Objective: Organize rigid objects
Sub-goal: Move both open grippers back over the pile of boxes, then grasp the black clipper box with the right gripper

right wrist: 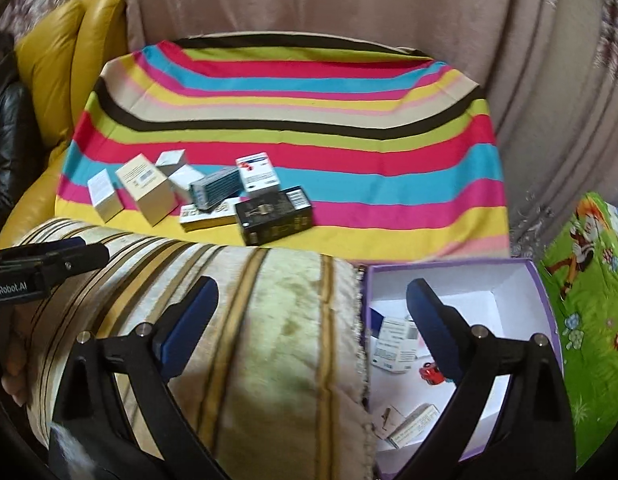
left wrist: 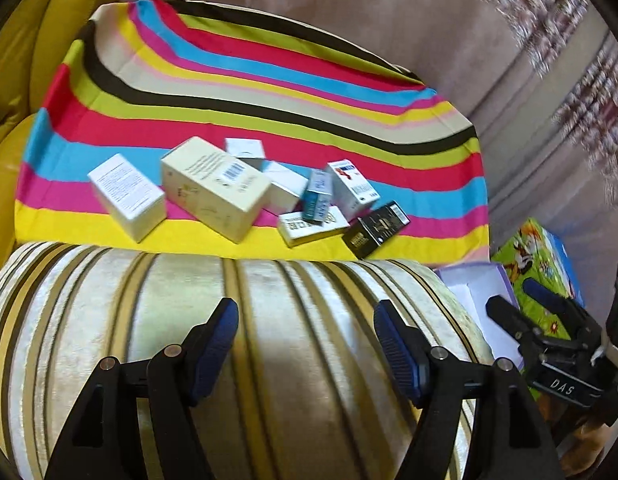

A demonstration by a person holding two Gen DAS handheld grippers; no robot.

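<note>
Here my left claw (left wrist: 305,344) hung open and empty above the striped bolster (left wrist: 229,340). My right claw (right wrist: 311,320) gaped wide, nothing between its pads, its right finger over the purple-edged box (right wrist: 521,280), where a few small cartons (right wrist: 393,344) lay. The other boxes, among them a cream carton (left wrist: 217,188) and a black box (right wrist: 275,216), sat clustered on the rainbow-striped cloth (left wrist: 269,92).

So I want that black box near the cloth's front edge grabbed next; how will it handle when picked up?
The black box looks like rigid printed carton, so it should hold shape between pads. Its glossy faces may be slightly slippery. It lies flat on the striped cloth, beside the white box, so it is unlikely to roll; probably light.
</note>
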